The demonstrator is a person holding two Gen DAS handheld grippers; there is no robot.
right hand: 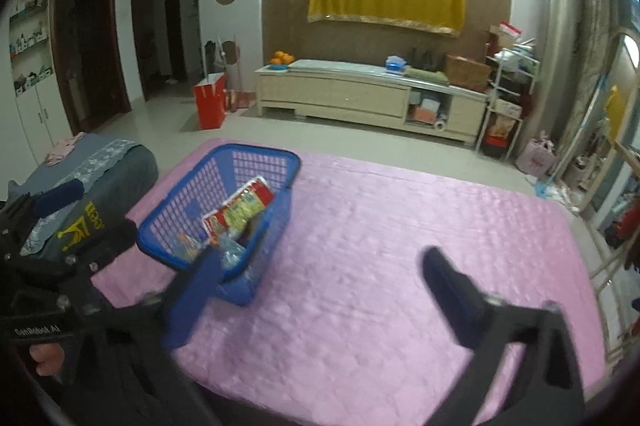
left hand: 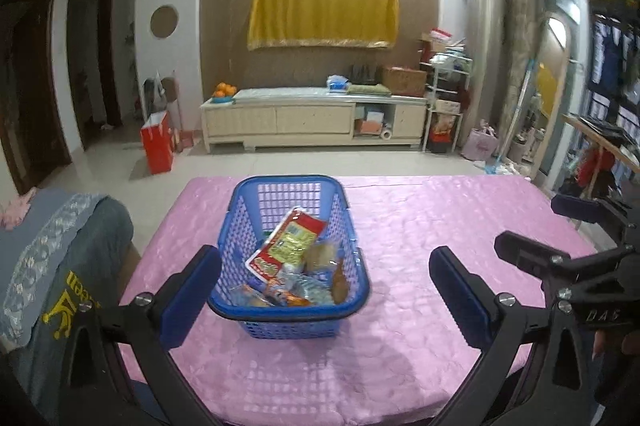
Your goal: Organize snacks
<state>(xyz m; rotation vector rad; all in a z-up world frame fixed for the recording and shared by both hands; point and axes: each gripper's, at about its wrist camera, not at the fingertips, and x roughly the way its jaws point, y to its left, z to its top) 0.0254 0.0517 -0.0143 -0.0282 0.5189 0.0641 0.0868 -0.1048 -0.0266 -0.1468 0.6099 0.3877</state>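
Sitting near the left edge of the pink tablecloth (left hand: 420,226), the blue plastic basket (left hand: 256,330) keeps the snacks gathered in one place, its latticed walls letting the contents show through; a red-and-yellow snack packet (left hand: 290,242) leans upright against the far wall, while smaller crinkly clear wrappers (left hand: 304,286) lie heaped at the near end (their labels are too small to read). The left gripper (left hand: 326,286) hovers with its jaws spread wide on either side of the basket, holding nothing, which suggests a reach for a packet or the rim; the right gripper (right hand: 320,290) is likewise released and empty over bare cloth just beside the basket, its image blurred. The cloth looks glossy and quilted.
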